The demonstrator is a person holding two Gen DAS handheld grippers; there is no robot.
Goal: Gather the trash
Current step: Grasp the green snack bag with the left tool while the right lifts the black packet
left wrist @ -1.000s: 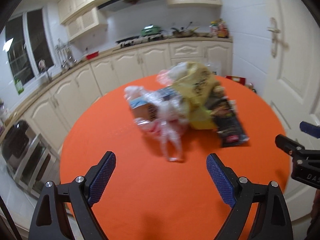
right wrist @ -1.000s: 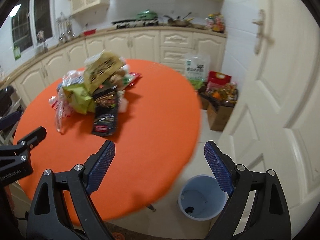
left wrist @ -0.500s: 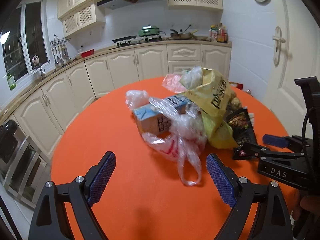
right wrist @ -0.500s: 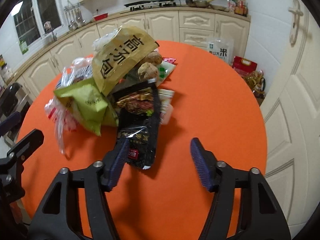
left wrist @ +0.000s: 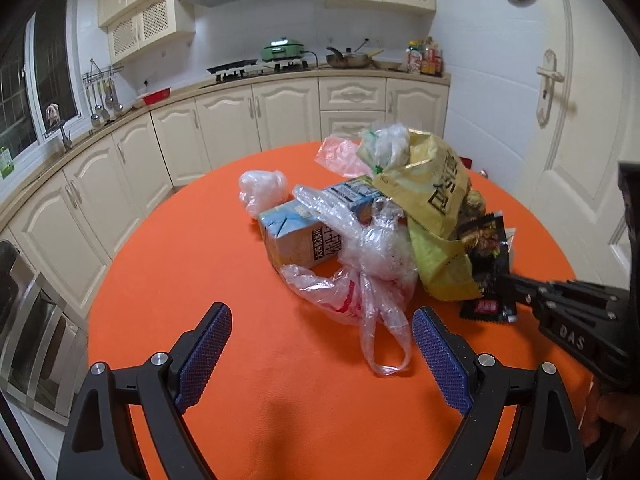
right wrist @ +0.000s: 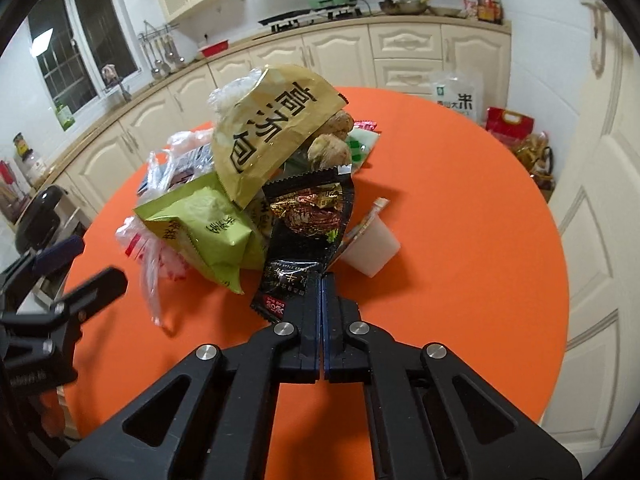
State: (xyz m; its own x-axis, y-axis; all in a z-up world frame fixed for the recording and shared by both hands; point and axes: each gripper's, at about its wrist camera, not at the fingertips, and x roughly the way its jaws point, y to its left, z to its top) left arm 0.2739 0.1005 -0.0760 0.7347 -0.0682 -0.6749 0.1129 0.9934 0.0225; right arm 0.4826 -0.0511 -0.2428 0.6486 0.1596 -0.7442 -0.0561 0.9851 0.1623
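Orange round table (left wrist: 256, 360): bearing a heap of wrappers and bags at its middle.
Black foil snack wrapper (right wrist: 308, 232): lying at the heap's near edge, its lower corner pinched.
Right gripper (right wrist: 322, 280): having just closed its jaws, now clamping that wrapper's corner.
Left gripper (left wrist: 322, 352): hovering with jaws spread wide, holding nothing, a clear plastic bag (left wrist: 360, 292) lying just ahead.
Yellow printed bag (left wrist: 432, 188): topping the heap.

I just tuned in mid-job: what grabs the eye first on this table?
A heap of trash in the middle of the round orange table, topped by a yellow bag. At its near edge, the right gripper has just closed on the black snack wrapper. The left gripper is open beside a clear plastic bag.
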